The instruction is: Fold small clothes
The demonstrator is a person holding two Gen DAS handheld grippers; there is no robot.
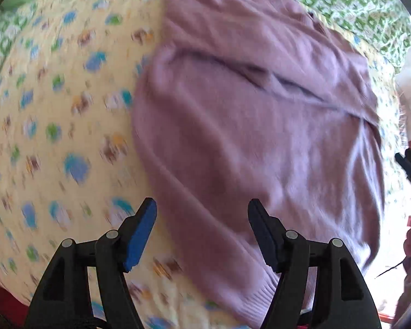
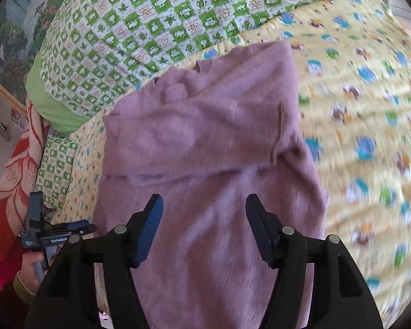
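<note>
A mauve knitted sweater [image 1: 260, 123] lies on a yellow cartoon-print sheet [image 1: 54, 109], partly folded, with one flap laid across its body. The left wrist view is blurred. My left gripper [image 1: 202, 208] is open above the sweater's left edge near the ribbed hem, with nothing between its fingers. In the right wrist view the sweater [image 2: 205, 142] runs away from me, its collar [image 2: 175, 90] at the far end. My right gripper [image 2: 204, 203] is open above the sweater's lower body and holds nothing. The left gripper [image 2: 41, 235] shows at the lower left of that view, held by a hand.
A green-checked quilt [image 2: 150, 27] lies beyond the sweater's collar end. An orange floral blanket [image 2: 16, 170] hangs at the left bed edge, with a painted wall behind it. The yellow sheet [image 2: 370, 109] spreads wide to the right of the sweater.
</note>
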